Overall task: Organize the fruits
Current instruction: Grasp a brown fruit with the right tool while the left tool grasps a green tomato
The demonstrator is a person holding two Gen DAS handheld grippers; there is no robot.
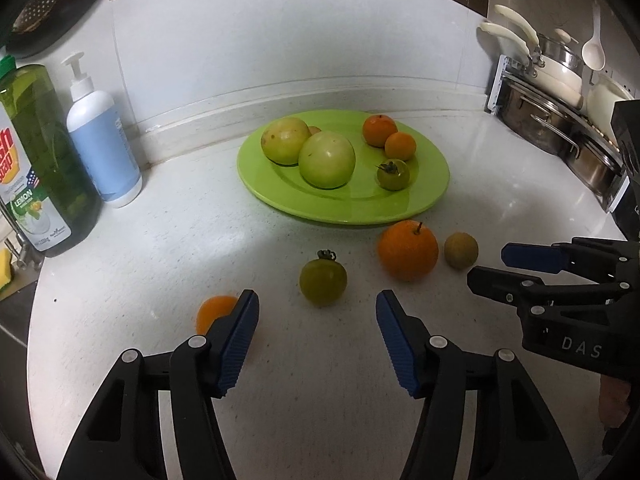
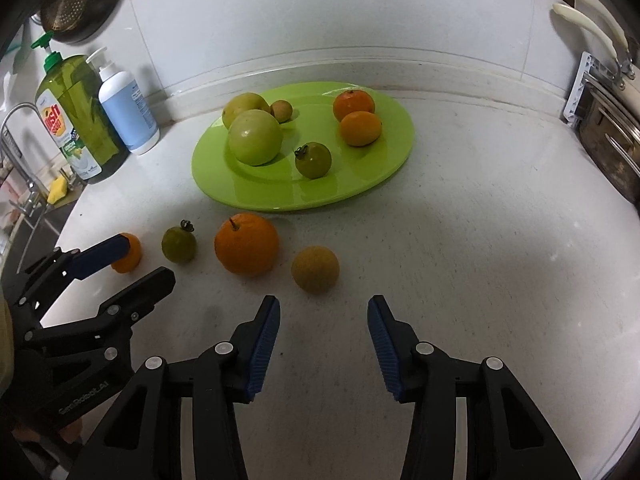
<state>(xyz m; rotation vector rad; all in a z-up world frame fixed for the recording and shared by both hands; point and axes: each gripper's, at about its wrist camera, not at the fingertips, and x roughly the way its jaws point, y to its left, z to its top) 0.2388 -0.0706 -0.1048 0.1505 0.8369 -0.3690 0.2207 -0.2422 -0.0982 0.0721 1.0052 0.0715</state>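
A green plate [image 1: 360, 208] [image 2: 360, 184] on the white counter holds two large yellow-green fruits, two small oranges, a green tomato and a small brown fruit. On the counter in front of it lie a large orange [image 1: 408, 250] [image 2: 246, 244], a green tomato [image 1: 323, 282] [image 2: 179, 244], a small brownish round fruit [image 1: 461, 250] [image 2: 315, 269] and a small orange [image 1: 214, 314] [image 2: 130, 254]. My left gripper [image 1: 316, 336] [image 2: 148, 258] is open and empty, just short of the loose tomato. My right gripper [image 2: 323, 340] [image 1: 486, 266] is open and empty, just short of the brownish fruit.
A green dish-soap bottle [image 1: 40, 160] [image 2: 80, 120] and a white-and-blue pump bottle [image 1: 104, 144] [image 2: 128, 112] stand at the back left by the sink. Stacked pots and pans [image 1: 560, 112] [image 2: 608, 128] stand at the right.
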